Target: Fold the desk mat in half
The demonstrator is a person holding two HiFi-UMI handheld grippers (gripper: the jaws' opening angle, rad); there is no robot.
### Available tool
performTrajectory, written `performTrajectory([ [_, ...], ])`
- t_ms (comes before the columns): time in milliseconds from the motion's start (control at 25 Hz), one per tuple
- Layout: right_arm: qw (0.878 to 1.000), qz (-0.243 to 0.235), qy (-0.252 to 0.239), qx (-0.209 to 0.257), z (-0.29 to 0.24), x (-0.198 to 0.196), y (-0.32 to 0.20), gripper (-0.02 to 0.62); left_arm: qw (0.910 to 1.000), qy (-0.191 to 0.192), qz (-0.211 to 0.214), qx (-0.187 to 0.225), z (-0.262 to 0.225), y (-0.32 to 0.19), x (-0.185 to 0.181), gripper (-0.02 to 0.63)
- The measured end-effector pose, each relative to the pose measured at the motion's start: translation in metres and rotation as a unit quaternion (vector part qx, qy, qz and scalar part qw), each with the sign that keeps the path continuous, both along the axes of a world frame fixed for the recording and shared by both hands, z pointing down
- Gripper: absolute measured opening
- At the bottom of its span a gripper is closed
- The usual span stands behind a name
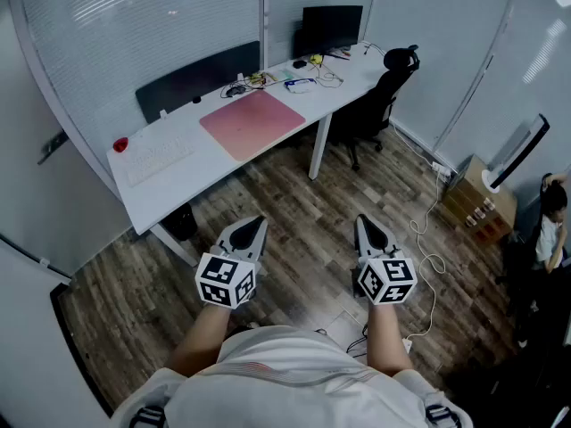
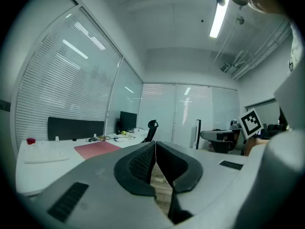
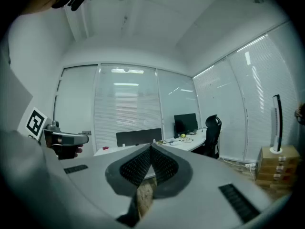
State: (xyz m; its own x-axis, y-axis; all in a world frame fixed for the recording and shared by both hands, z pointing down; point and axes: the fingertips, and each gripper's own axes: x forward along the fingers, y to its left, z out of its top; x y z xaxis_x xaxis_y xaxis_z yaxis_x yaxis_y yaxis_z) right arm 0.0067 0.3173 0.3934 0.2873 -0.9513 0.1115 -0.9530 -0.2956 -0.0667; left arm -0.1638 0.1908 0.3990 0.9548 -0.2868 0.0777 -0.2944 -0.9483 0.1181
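Nearest to me, the left gripper (image 1: 257, 226) and the right gripper (image 1: 364, 224) are held level at waist height over the wooden floor (image 1: 303, 203). Each gripper's own view shows its jaws clenched tip to tip on nothing, left (image 2: 155, 143) and right (image 3: 151, 147). Both are well apart from the work. Beyond them stands the white desk (image 1: 178, 190), and on it the pink desk mat (image 1: 252, 121) lies flat and fully unfolded, between a white keyboard (image 1: 161, 157) to the left and a tangle of cables and small items to the right. From the left gripper view the mat (image 2: 97, 149) reads as a thin, low sheet. I judge it light, soft and limp, likely to sag and drape when lifted, with little risk of damage but some tendency to slide on the smooth top. Its long axis appears to run along the desk's length, from lower left to upper right in the head view, though the wide lens makes it look nearly square. I would take it by the two corners of one short end, one per gripper, and carry that end over to the other. Farthest off are a dark monitor (image 1: 332, 25) and an office chair (image 1: 384, 96).
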Motion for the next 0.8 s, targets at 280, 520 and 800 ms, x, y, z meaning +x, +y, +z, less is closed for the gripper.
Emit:
performTrajectory([
  [280,1.0,-0.007,0.002,-0.011,0.005,-0.007,-0.017,0.049,1.0,0.0,-0.003,-0.007,0.002,-0.01,-0.003,0.015],
  [520,1.0,-0.01,0.006,-0.021,0.008,-0.014,-0.031,0.049,0.9998,0.001,-0.01,-0.017,0.006,-0.024,-0.012,0.015],
  [800,1.0,0.009,-0.004,-0.013,0.01,-0.025,-0.045,0.051,0.9997,0.0,-0.005,-0.025,0.014,-0.043,-0.026,0.015],
])
